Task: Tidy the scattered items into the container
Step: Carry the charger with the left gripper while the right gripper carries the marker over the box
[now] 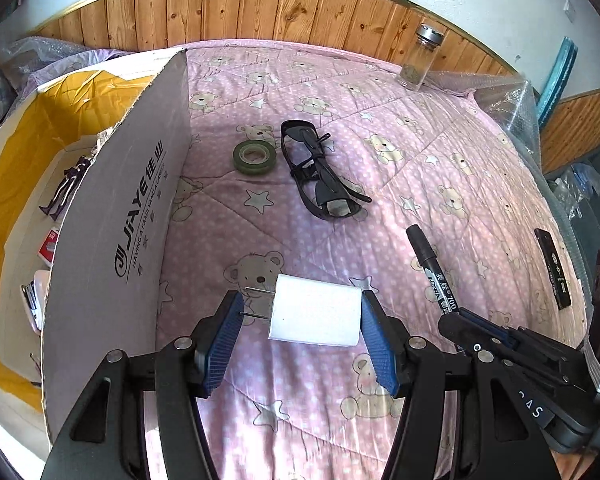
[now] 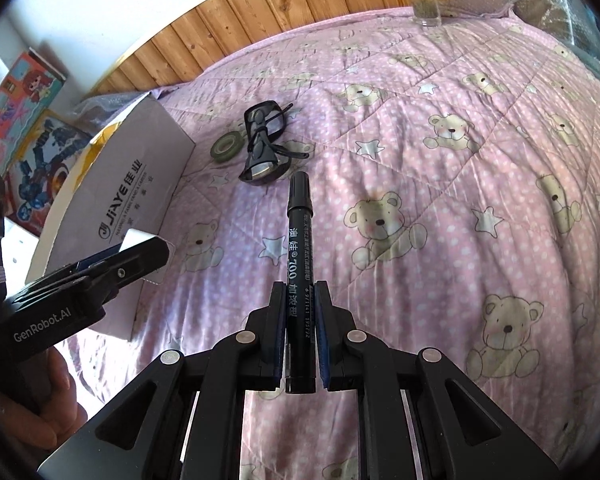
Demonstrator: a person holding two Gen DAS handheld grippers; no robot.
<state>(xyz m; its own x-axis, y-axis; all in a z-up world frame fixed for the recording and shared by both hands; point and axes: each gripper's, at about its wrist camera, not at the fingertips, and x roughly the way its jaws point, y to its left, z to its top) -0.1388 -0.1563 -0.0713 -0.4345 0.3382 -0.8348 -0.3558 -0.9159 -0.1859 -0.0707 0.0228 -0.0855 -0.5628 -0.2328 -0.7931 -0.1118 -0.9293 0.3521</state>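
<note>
My left gripper (image 1: 302,300) is shut on a white plug block (image 1: 316,312), its two metal pins against the left pad, just above the pink bear quilt (image 1: 400,128). To its left stands the cardboard box (image 1: 112,240) with a tall white flap and yellow lining. In the right wrist view my right gripper (image 2: 300,286) is shut on a black marker (image 2: 298,220) that points forward, cap away from me. A green tape roll (image 1: 254,155) and black glasses (image 1: 316,172) lie side by side on the quilt beyond. The left gripper (image 2: 148,248) with the white block (image 2: 134,240) hangs beside the box flap (image 2: 132,200).
Inside the box lie a small dark figurine (image 1: 66,188), a red packet (image 1: 48,246) and a stapler (image 1: 34,300). A glass jar (image 1: 420,60) stands at the quilt's far edge by the wood-panelled wall. A flat black item (image 1: 552,268) lies at the right edge. Bubble wrap (image 1: 508,104) borders the right.
</note>
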